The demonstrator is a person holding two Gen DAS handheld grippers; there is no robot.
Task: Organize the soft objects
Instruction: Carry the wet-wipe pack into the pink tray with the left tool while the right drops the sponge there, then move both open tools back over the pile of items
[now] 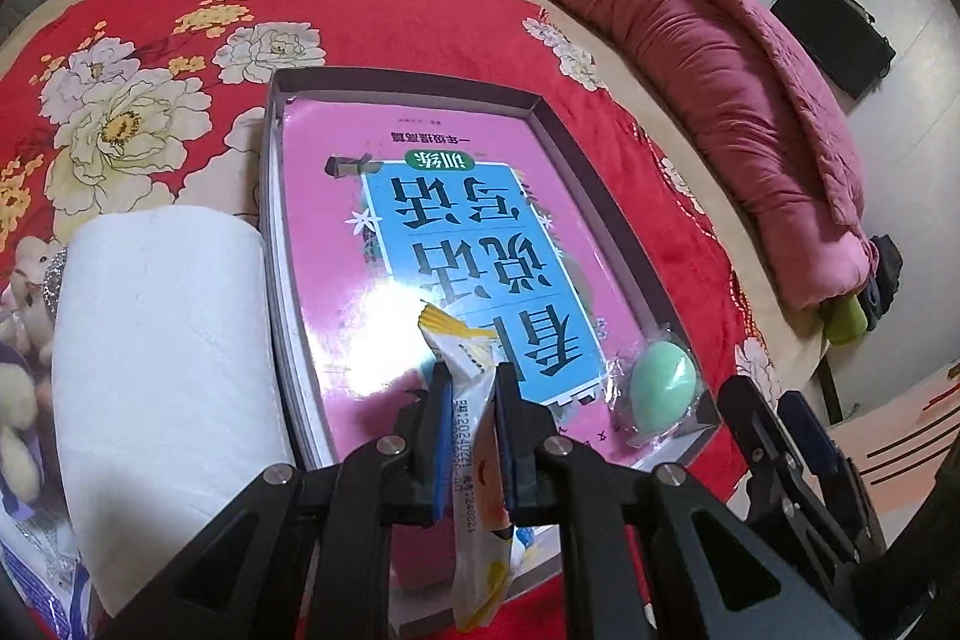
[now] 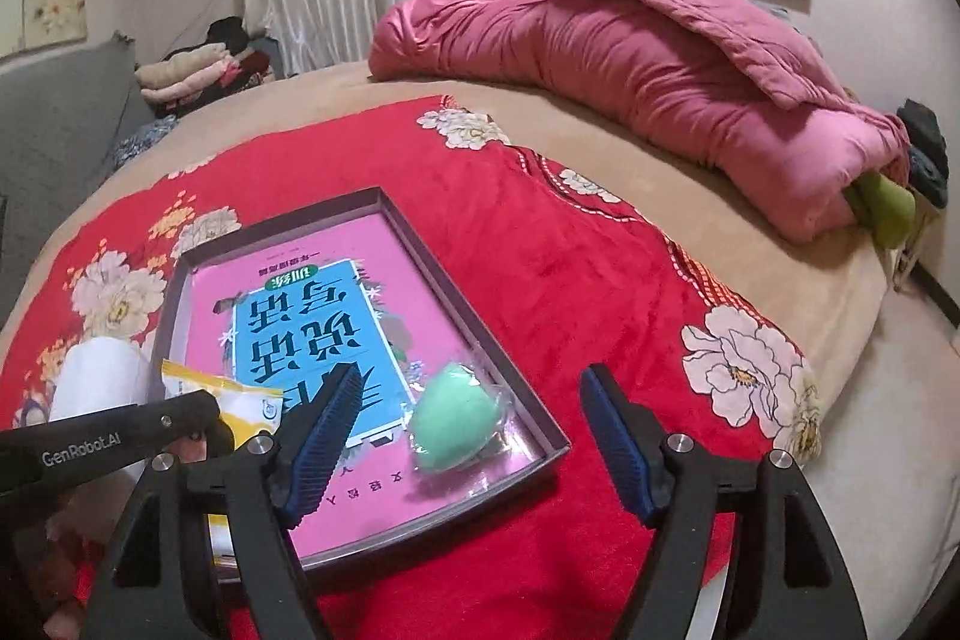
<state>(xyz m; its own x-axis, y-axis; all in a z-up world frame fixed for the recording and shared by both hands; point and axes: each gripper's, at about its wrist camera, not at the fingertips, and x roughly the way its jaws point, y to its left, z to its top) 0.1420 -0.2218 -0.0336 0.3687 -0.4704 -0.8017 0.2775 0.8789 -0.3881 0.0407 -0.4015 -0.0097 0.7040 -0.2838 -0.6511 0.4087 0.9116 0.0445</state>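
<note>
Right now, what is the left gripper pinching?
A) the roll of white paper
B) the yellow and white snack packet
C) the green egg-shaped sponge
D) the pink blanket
B: the left gripper is closed on the yellow and white snack packet above the tray, while the green egg-shaped sponge lies in the tray's corner, untouched.

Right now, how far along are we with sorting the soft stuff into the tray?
Done: the green sponge, still in its clear wrapper, lies in the tray on the pink book. In hand: the left tongs are shut on a yellow-white packet above the tray's near end. Left: the paper roll and plush toys sit outside the tray. The right tongs are open and hold nothing.
</note>
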